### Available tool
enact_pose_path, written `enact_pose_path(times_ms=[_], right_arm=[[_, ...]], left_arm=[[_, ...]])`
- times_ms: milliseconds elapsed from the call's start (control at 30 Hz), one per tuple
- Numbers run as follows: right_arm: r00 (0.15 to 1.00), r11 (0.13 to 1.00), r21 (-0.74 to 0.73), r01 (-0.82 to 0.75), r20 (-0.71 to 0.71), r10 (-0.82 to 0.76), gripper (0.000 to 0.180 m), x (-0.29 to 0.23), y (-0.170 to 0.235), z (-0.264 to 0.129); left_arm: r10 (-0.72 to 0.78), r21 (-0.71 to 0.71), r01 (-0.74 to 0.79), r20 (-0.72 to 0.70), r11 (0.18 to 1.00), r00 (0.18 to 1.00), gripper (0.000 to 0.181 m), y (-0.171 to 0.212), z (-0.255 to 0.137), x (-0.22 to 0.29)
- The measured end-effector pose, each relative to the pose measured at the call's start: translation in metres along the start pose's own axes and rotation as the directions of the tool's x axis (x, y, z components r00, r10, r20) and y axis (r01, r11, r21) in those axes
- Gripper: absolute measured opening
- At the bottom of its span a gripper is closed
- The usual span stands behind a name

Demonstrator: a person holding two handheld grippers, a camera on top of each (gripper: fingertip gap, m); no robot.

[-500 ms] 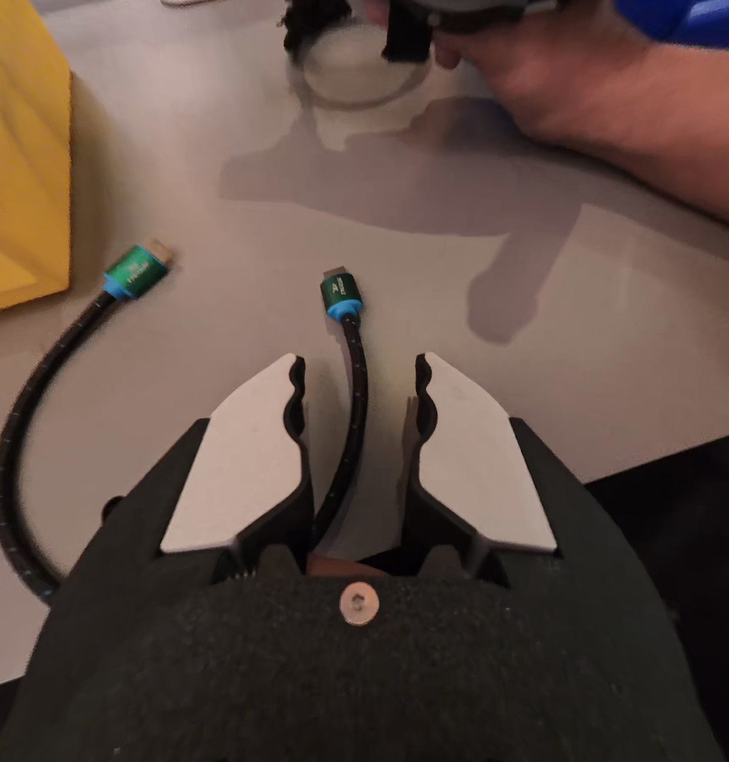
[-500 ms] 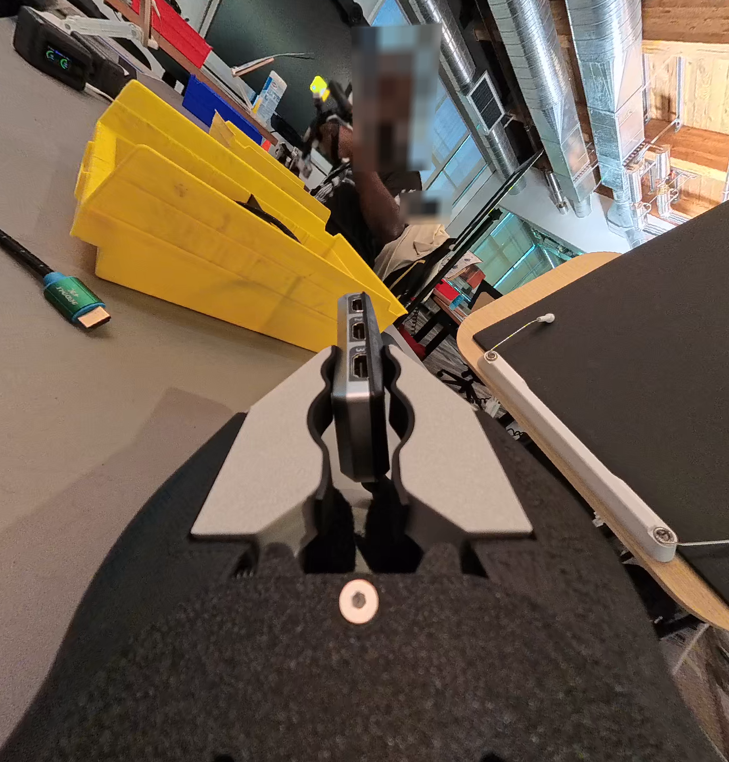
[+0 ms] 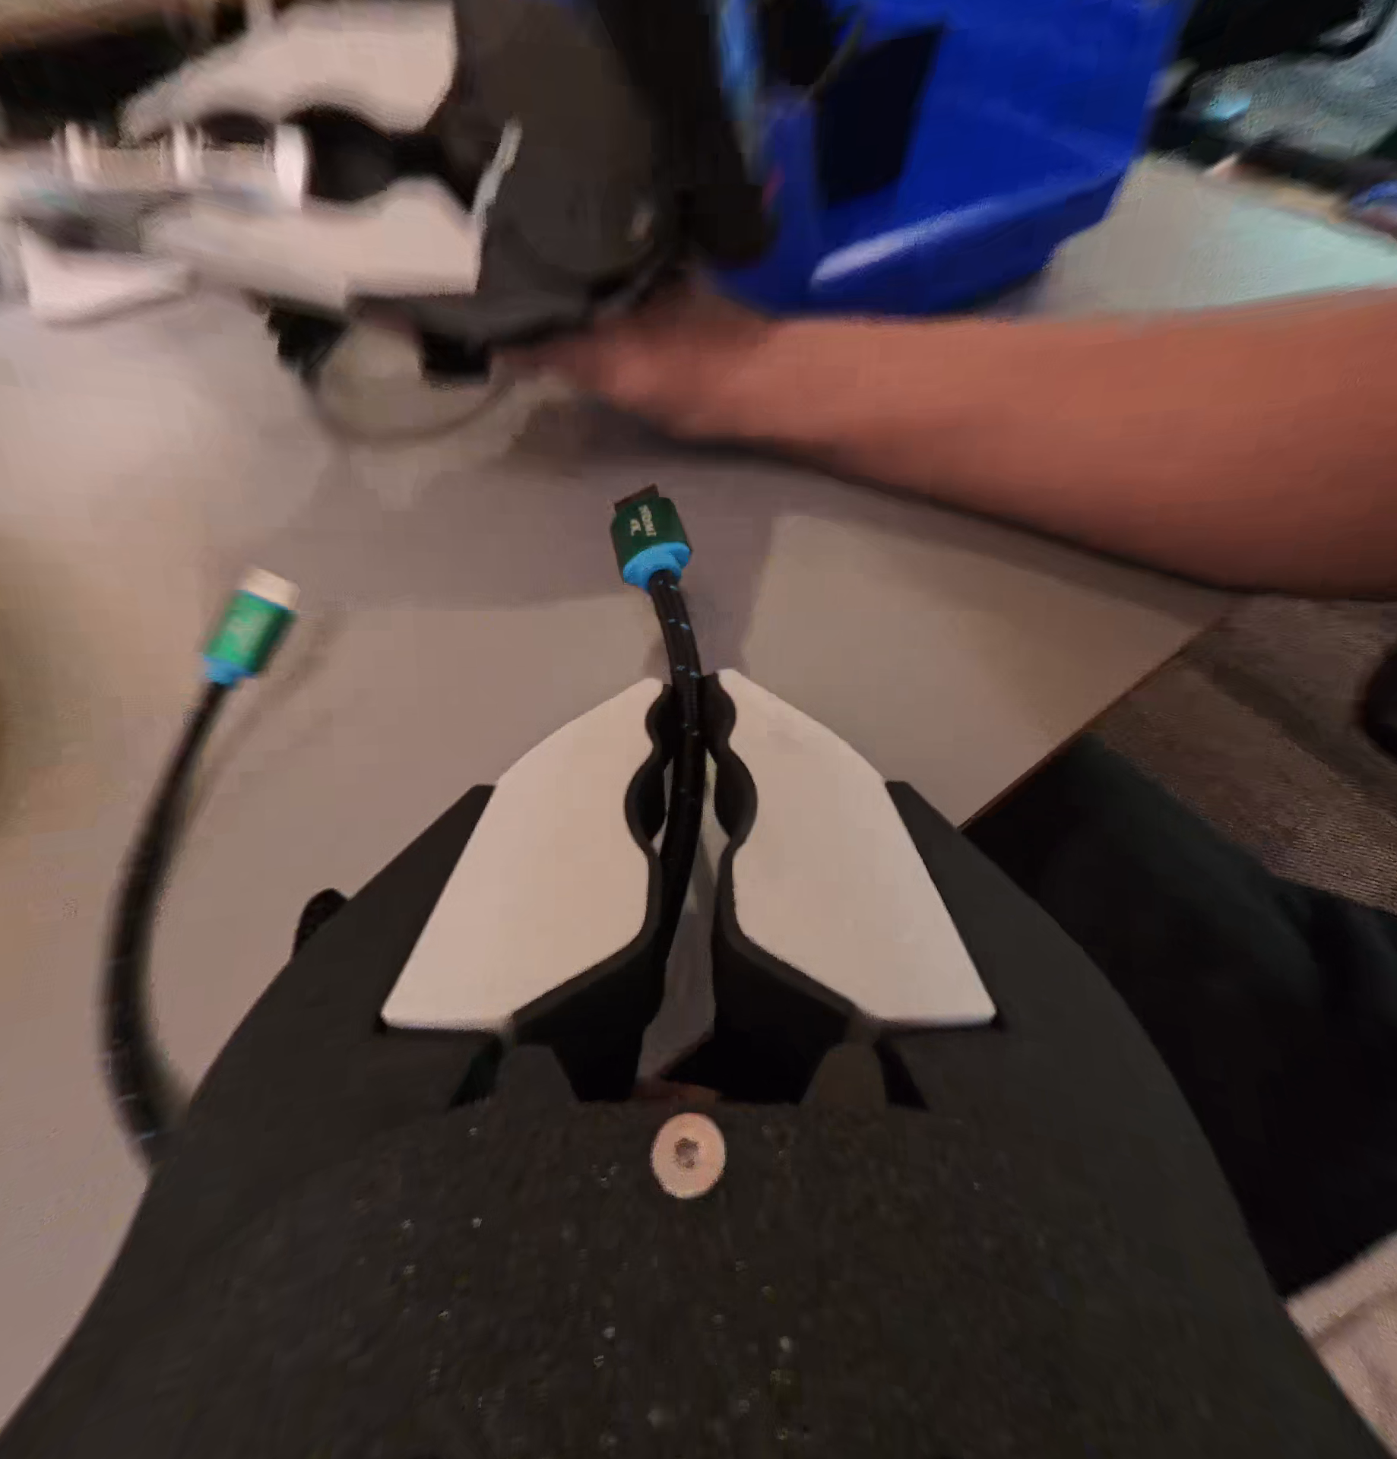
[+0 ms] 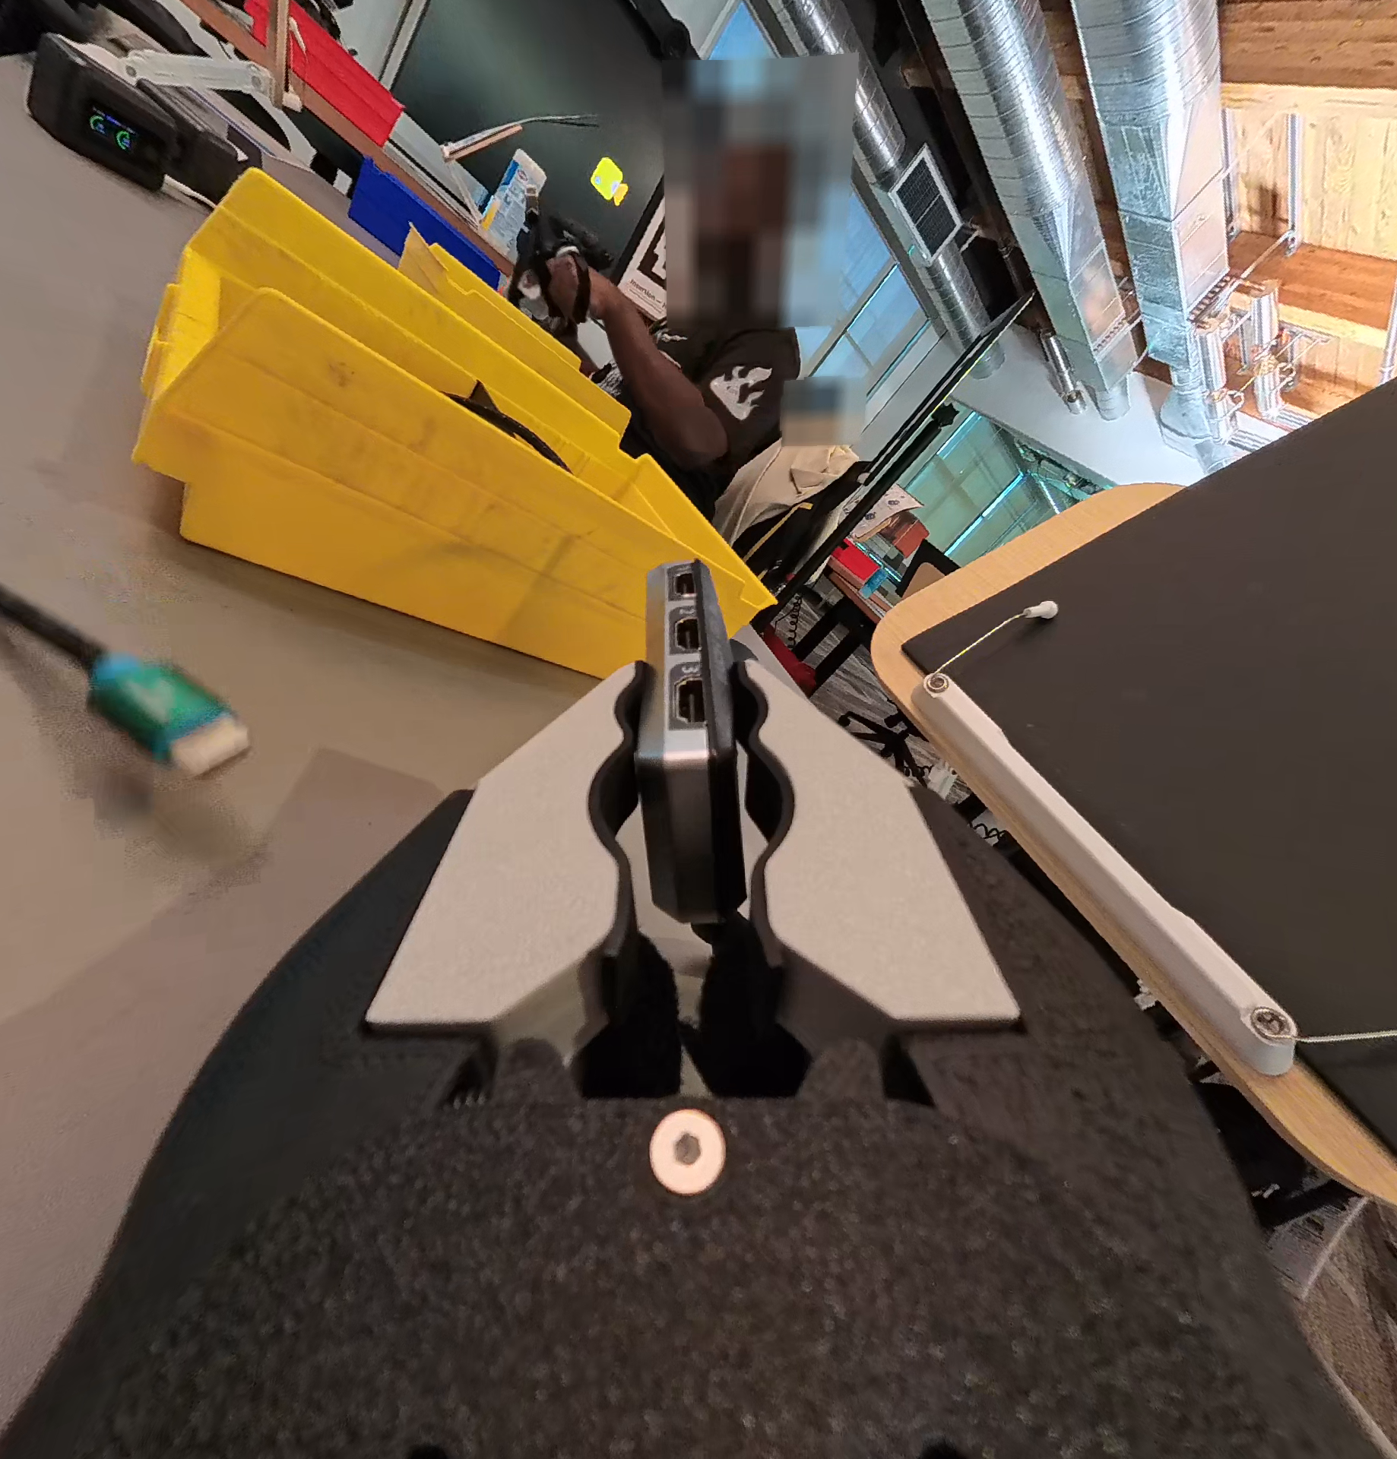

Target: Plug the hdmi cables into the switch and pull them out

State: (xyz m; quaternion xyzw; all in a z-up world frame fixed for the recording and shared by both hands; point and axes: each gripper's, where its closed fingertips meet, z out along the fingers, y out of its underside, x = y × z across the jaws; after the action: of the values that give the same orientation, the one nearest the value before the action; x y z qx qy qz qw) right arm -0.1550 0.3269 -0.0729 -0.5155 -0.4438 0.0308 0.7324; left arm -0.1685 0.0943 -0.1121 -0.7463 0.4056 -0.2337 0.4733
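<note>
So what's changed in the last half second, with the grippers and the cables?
The left gripper closed on the cable that lay between its open fingers, gripping it behind the plug; its view swung, so it seems to have moved. The right gripper stays shut on the switch, ports empty. The second plug is still loose on the table.

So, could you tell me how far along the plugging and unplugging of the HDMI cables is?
Early days. Done: the right gripper is shut on the switch, and the left gripper is shut on one cable behind its green plug. In hand: bringing that plug toward the switch. Left: all three visible ports are empty, the second plug lies loose on the table, and no pull-outs are possible yet.
</note>
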Motion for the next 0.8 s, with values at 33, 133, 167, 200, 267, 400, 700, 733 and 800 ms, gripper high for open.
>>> enact_pose_path(times_ms=[33,133,167,200,267,400,700,733,800], right_arm=[[1.000,1.000,0.002,0.000,-0.002,0.000,0.021,0.001,0.000,0.000],[1.000,1.000,0.000,0.025,0.006,-0.025,0.021,-0.001,0.000,-0.001],[0.999,0.999,-0.003,0.048,0.011,-0.048,0.021,-0.003,0.001,-0.002],[0.997,0.997,-0.007,0.072,0.020,-0.072,0.020,-0.005,0.002,-0.003],[0.994,0.994,-0.017,0.104,0.037,-0.104,0.020,-0.009,0.003,-0.004],[0.983,0.987,-0.025,0.160,0.092,-0.157,0.020,-0.017,0.004,-0.008],[0.910,0.918,-0.077,0.389,0.186,-0.370,0.021,-0.041,0.001,-0.017],[0.905,0.913,-0.084,0.399,0.197,-0.377,0.021,-0.042,0.001,-0.017],[0.900,0.911,-0.081,0.405,0.210,-0.381,0.020,-0.043,0.002,-0.018]], left_arm=[[0.027,0.030,-0.026,-0.031,0.999,0.999,0.006,-0.017,-0.006,0.006],[0.090,0.068,-0.087,-0.042,0.994,0.995,0.006,-0.057,-0.018,0.001],[0.114,0.052,-0.113,-0.015,0.992,0.993,0.006,-0.065,-0.020,-0.009],[0.137,0.031,-0.138,0.018,0.990,0.990,0.006,-0.070,-0.020,-0.022],[0.189,-0.031,-0.188,0.079,0.982,0.979,0.006,-0.073,-0.016,-0.049],[0.313,-0.165,-0.299,0.060,0.940,0.948,0.006,-0.061,0.002,-0.081],[0.429,-0.280,-0.379,0.144,0.882,0.892,0.006,-0.046,0.027,-0.109],[0.432,-0.279,-0.381,0.150,0.881,0.889,0.007,-0.046,0.027,-0.110],[0.438,-0.283,-0.386,0.149,0.878,0.887,0.007,-0.045,0.027,-0.112]])
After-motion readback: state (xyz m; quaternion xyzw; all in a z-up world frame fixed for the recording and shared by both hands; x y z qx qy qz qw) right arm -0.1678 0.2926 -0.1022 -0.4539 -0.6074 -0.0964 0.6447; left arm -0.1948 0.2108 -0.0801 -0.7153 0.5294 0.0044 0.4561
